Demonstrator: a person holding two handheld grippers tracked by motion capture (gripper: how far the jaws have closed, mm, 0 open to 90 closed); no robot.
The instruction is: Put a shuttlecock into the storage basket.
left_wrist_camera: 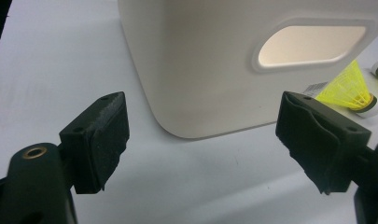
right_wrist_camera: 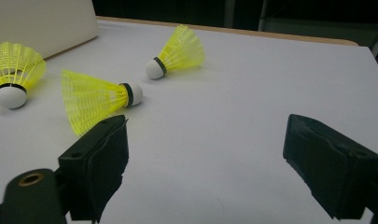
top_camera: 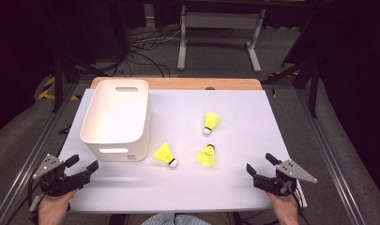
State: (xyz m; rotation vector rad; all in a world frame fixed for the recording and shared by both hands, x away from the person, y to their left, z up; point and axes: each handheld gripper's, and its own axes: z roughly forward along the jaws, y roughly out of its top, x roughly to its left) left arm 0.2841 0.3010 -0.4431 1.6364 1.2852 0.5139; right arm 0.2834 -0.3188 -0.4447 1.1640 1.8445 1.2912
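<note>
On the white table (top_camera: 234, 187), 3 shuttlecocks (top_camera: 207, 156) beside a bin (top_camera: 116, 119).

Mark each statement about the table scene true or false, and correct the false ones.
1. Three shuttlecocks lie on the table. True.
2. The bin holds a shuttlecock. False: it looks empty.
3. The left tool is open. True.
4. The right tool grips a shuttlecock. False: it is open and holds nothing.
5. The near shuttlecock lies beside the bin. True.
</note>
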